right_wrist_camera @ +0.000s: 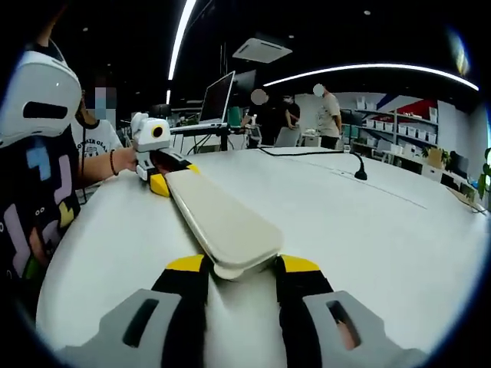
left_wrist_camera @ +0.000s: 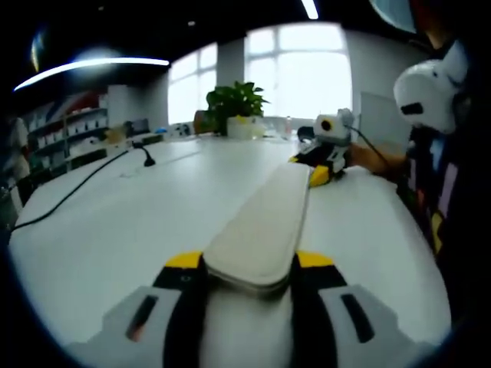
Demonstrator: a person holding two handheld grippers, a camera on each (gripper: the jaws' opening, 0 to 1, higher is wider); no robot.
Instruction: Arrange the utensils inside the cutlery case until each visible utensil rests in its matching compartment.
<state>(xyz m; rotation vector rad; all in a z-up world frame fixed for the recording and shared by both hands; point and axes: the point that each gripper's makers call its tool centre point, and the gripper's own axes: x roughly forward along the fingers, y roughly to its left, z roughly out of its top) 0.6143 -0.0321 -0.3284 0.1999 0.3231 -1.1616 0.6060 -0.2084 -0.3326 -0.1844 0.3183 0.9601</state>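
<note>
A long, flat, cream-coloured cutlery case (left_wrist_camera: 265, 226) with rounded ends is held above the white desk (left_wrist_camera: 115, 230), one end pinched by the left gripper (left_wrist_camera: 249, 268) and the other end clamped by the right gripper (right_wrist_camera: 234, 268). A potted green plant (left_wrist_camera: 234, 107) stands at the desk's far edge, and a black cable (left_wrist_camera: 73, 192) trails across the desk.

I note on my left gripper (left_wrist_camera: 249, 280) grey housings with dark slots and black jaws capped in yellow. My right gripper (right_wrist_camera: 234, 280) matches. Beyond the jaws, my dark top (right_wrist_camera: 34, 207) bears coloured block prints.
</note>
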